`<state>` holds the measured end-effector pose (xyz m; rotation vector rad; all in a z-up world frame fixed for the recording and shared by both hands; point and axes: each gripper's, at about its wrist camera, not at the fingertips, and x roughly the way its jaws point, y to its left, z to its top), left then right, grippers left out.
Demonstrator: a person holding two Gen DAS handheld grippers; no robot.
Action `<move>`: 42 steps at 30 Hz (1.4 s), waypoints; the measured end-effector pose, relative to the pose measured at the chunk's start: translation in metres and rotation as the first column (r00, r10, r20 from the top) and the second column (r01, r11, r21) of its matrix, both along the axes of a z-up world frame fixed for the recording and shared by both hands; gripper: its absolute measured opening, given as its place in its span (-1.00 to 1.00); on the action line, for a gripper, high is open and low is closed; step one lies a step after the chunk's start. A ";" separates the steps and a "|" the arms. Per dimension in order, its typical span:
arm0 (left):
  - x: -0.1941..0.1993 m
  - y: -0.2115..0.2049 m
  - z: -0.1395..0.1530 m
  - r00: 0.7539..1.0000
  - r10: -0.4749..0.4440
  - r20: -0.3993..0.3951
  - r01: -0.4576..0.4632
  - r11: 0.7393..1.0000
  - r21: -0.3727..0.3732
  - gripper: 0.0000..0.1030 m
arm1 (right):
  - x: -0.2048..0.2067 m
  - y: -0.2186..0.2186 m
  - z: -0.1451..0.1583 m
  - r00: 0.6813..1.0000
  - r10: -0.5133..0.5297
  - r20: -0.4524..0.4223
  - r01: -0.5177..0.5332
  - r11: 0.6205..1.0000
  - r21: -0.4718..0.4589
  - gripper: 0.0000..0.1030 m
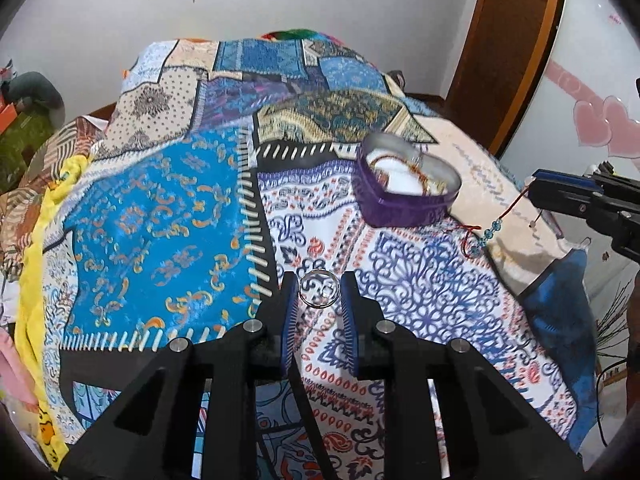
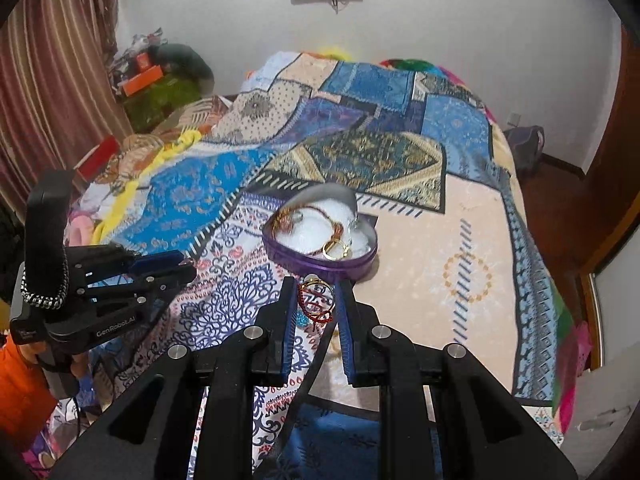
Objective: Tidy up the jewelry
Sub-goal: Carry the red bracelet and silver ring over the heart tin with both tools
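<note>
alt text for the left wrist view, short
The left gripper pinches a clear ring above a patchwork bedspread. Ahead to the right sits an open purple heart-shaped tin holding jewelry, and at the right edge the right gripper dangles a red cord bracelet with blue beads.

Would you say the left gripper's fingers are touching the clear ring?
Touching: the left wrist view shows the clear ring pinched between both blue fingers.

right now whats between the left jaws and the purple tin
Only bare patterned bedspread. The left wrist view shows it: the left gripper holds a clear ring, and nothing else lies up to the tin.
</note>
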<state>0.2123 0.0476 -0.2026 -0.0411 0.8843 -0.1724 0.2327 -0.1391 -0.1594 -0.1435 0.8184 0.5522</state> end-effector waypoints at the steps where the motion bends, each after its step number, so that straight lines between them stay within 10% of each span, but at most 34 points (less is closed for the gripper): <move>1: 0.000 -0.001 0.003 1.000 0.000 0.007 0.000 1.000 -0.001 -0.60 | 0.000 -0.001 0.002 1.000 -0.002 0.005 0.002 1.000 0.002 -0.67; 42: 0.084 -0.052 0.011 0.990 -0.138 0.030 0.140 0.987 -0.078 -0.60 | 0.066 0.012 -0.033 0.997 0.004 -0.074 -0.007 0.999 -0.043 -0.67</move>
